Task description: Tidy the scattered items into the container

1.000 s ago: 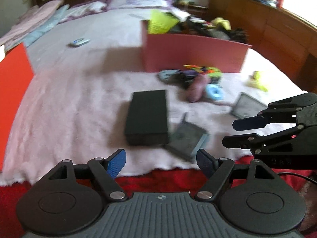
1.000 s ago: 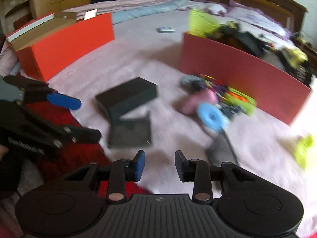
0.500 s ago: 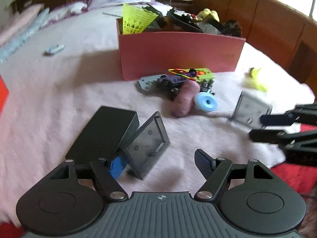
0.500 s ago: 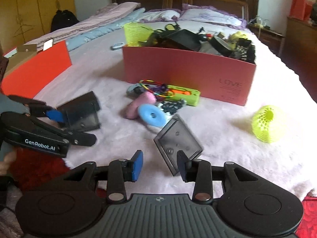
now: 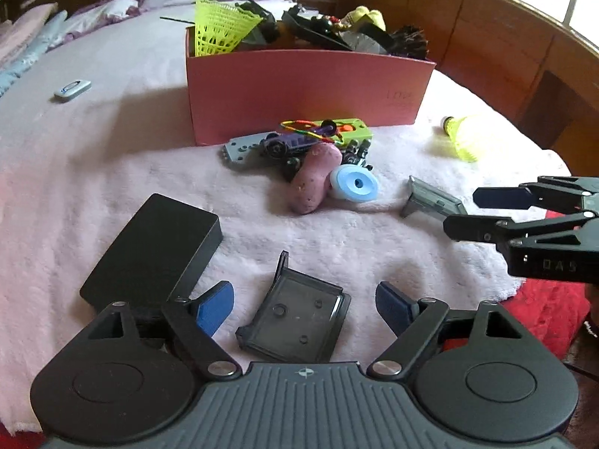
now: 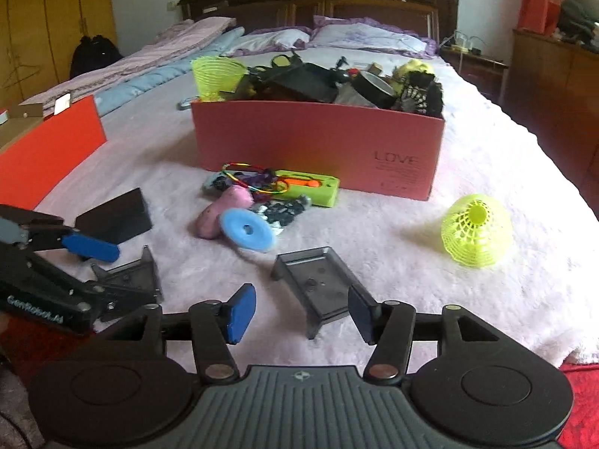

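Two smoky plastic trays lay on the pink fleece, one in front of each of my grippers. My left gripper point(image 5: 305, 305) stood with jaws spread wide around the nearer tray point(image 5: 295, 321), its pads clear of the tray's edges; my right gripper point(image 6: 299, 312) was likewise spread, with the second tray point(image 6: 318, 284) between its pads, which may have been brushing it. Neither held anything.

Ahead, the pink box point(image 6: 318, 146) was already heaped with a yellow mesh cup and dark odds and ends. Loose before it lay a purple potato-shaped toy point(image 5: 316, 179), a blue disc point(image 5: 353, 183), a green toy block point(image 6: 310, 187) tangled with coloured wire, a black case point(image 5: 157, 258) and a yellow shuttlecock point(image 6: 473, 230).

I judged the tidying partly along, with both grippers poised at the pick-up. Next, each pair of jaws needed to close squarely across a tray's thin raised rim, firmly enough that the slick plastic would not tip out.
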`<state>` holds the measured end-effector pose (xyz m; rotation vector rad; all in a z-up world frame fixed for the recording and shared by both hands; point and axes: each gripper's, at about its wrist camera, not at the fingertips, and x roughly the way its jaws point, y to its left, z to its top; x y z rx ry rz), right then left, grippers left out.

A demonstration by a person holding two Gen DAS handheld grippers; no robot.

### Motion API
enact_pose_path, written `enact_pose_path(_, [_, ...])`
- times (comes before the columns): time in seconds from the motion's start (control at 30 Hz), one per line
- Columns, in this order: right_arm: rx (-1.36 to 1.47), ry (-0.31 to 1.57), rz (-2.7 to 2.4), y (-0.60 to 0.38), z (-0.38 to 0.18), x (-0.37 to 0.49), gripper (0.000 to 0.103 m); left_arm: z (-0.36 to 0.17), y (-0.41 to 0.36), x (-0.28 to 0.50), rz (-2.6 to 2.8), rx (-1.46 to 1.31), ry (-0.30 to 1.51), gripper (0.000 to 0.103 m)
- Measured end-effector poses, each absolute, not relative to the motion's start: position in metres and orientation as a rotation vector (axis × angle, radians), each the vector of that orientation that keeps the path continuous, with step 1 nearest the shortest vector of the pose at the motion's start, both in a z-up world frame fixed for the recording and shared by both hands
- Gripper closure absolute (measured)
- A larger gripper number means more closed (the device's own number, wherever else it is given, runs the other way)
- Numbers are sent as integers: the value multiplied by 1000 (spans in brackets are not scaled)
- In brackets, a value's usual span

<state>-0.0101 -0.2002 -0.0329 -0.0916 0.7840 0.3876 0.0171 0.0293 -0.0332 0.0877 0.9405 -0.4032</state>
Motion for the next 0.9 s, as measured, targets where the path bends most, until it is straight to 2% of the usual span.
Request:
enact_pose_path(0.3, [-140, 778, 366, -197, -38, 8, 34, -38, 26, 21, -353, 111, 959, 20])
enact_pose_path(0.9, [-129, 832, 404, -191, -58, 28, 32, -41, 29, 23, -333, 101, 960, 20])
